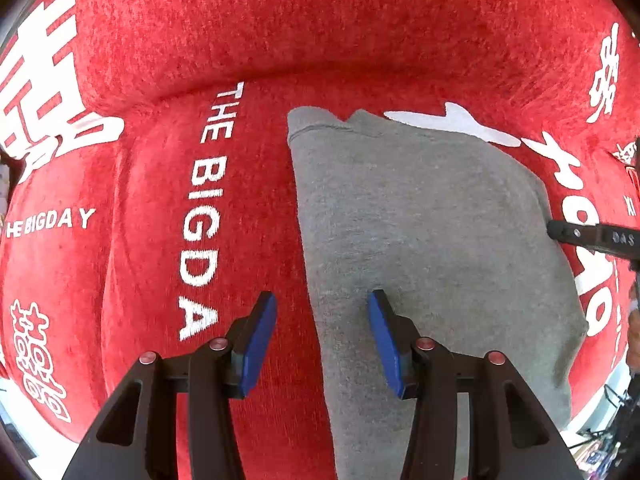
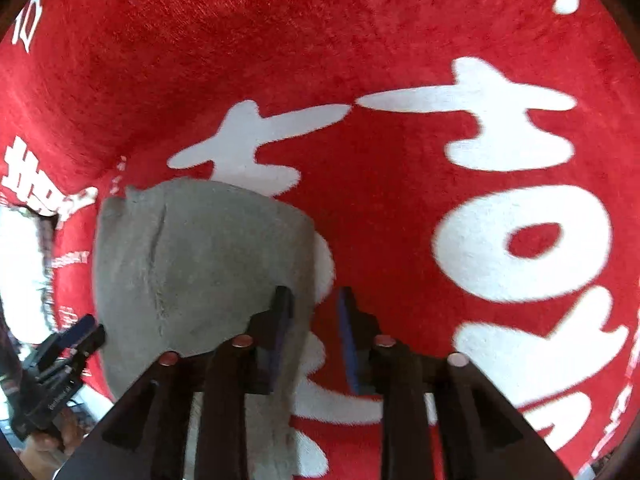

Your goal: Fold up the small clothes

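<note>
Left wrist view: left gripper (image 1: 322,304) spread wide with nothing between the blue pads (image 1: 260,344), straddling the left edge of the grey cloth (image 1: 432,240); one finger over the red cover (image 1: 160,200), the other over the cloth, contact impossible to tell. Cloth lying flat on the cover beside the white "THE BIG DAY" lettering (image 1: 202,216), hem at its far end. Right gripper's tip (image 1: 560,233) at the cloth's right edge. Right wrist view: right gripper (image 2: 316,300) parted moderately, gripping nothing, straddling the cloth's (image 2: 200,264) right edge; left finger above the grey fabric, right finger above the cover (image 2: 360,40) and its big white characters (image 2: 520,240). Left gripper (image 2: 86,330) low at the left, near the cloth's other edge.
</note>
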A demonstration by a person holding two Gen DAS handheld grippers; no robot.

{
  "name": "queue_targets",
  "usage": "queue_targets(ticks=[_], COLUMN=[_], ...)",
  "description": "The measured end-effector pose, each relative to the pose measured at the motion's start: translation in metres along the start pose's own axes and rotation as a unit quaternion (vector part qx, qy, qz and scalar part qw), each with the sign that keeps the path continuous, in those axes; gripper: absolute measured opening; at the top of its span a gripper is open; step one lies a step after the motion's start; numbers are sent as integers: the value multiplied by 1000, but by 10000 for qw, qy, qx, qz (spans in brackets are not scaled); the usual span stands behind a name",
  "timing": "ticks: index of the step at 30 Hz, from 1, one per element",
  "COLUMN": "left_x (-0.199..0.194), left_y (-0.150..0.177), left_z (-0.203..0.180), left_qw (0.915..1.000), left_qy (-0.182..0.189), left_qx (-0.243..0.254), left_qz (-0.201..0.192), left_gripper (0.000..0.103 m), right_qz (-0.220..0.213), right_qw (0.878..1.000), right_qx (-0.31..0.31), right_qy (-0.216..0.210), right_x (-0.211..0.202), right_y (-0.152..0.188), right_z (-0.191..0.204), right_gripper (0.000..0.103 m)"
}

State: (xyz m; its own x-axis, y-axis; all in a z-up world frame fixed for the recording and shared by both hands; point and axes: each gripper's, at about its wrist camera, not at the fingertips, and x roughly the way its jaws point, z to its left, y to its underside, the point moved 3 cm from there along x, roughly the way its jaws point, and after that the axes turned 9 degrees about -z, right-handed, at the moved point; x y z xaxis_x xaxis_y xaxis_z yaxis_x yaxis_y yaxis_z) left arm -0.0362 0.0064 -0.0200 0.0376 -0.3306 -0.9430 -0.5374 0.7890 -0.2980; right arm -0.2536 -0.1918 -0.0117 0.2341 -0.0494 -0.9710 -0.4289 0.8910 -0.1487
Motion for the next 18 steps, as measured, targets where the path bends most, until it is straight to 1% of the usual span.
queue_targets(ticks=[3, 6, 9, 11, 13, 16, 18], left_x=[-1, -3, -4, -5, -5, -6, -6], left_y=[0, 0, 1, 2, 2, 2, 2], left_z=[2, 2, 1, 0, 0, -1, -2], left_qw=[9999, 9999, 9998, 9998, 9998, 9997, 9997], left_qy=[-32, -50, -86, -97, -104, -118, -129], left_qx=[-70, -66, -44, -54, -53, -8, 30], left_qz=[69, 118, 150, 167, 183, 207, 220], left_gripper=[50, 50, 50, 50, 50, 50, 50], right_qz=[76, 182, 189, 173, 190, 148, 92], right_qw=[9997, 9991, 9986, 9983, 9982, 9982, 9976], right_qx=[143, 388, 490, 549, 562, 542, 519], right_qy=[188, 26, 7, -23, -38, -203, -446], right_x=[-14, -28, -44, -52, -54, -66, -66], right_y=[10, 26, 44, 52, 58, 67, 69], right_z=[-2, -3, -9, -8, -1, 7, 19], right_gripper=[30, 30, 30, 32, 32, 32, 32])
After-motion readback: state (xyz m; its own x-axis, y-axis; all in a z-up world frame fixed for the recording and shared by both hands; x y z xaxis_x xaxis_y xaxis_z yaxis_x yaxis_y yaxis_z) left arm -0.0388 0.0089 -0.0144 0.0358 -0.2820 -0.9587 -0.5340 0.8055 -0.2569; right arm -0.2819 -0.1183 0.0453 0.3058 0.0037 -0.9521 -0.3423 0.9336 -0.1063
